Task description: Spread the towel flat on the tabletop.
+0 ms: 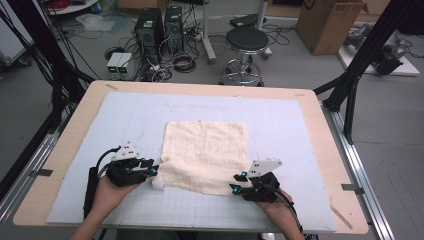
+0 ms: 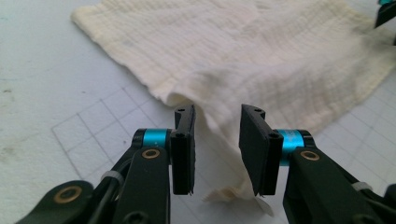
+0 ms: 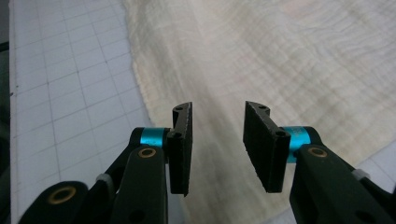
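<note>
Your cream cloth is soft woven fabric, matt, with a fine crinkled weave and a frayed-looking rough edge. The mat under it looks like pale, matt sheet printed with a thin grid, faintly scuffed. Your bench shows a light wood rim, smooth and dull. Each hand-held gripper has matt black plastic jaws and glossy blue metal collars.

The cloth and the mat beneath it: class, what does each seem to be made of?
The cloth looks like soft woven cotton, perhaps gauze: cream, matt, with a crinkled weave and limp folds at its corner. The mat looks like thin foam or plastic sheet, though that is uncertain: pale, matt, printed with a grid.
</note>
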Demonstrator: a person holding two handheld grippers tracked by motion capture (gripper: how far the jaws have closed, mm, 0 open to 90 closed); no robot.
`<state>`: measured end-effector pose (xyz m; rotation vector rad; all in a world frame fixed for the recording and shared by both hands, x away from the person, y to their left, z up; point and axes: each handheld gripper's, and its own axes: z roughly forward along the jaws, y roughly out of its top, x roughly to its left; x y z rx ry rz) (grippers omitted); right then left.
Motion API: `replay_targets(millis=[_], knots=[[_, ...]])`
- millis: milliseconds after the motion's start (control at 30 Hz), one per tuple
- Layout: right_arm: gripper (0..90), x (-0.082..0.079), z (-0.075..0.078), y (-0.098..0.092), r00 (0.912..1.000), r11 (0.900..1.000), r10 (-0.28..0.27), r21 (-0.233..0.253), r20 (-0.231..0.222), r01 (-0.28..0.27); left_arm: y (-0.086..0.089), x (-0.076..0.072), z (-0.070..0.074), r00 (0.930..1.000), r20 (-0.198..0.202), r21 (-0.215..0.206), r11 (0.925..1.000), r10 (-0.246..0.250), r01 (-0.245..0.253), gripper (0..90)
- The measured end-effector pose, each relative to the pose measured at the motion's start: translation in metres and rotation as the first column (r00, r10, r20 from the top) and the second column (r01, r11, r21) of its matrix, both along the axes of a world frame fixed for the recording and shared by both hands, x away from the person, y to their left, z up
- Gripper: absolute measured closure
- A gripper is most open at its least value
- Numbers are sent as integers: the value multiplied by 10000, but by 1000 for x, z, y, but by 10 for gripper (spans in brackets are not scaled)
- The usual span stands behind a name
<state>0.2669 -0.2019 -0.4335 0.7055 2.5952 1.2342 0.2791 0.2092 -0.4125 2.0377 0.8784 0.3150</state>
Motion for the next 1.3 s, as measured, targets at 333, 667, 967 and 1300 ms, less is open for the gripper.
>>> replay_targets(millis=[333, 667, 967, 1300], knots=[[630, -5, -5, -10, 9994, 9999, 10, -166, -355, -16, -13, -5, -19, 9955, -536, 648, 9946, -779, 813, 708], [723, 0, -10, -6, 9984, 9994, 115, -311, -550, -132, -16, -4, -26, 9956, -552, 1005, 9916, -757, 810, 740], [882, 5, -7, -6, 9958, 9987, 413, -270, -821, -436, -9, -15, -17, 9976, -199, 628, 9958, -657, 668, 859], [884, -5, 6, 6, 9927, 9943, 1060, -60, -567, -1065, 15, -44, -1, 9996, 220, 309, 9994, -170, 163, 859]])
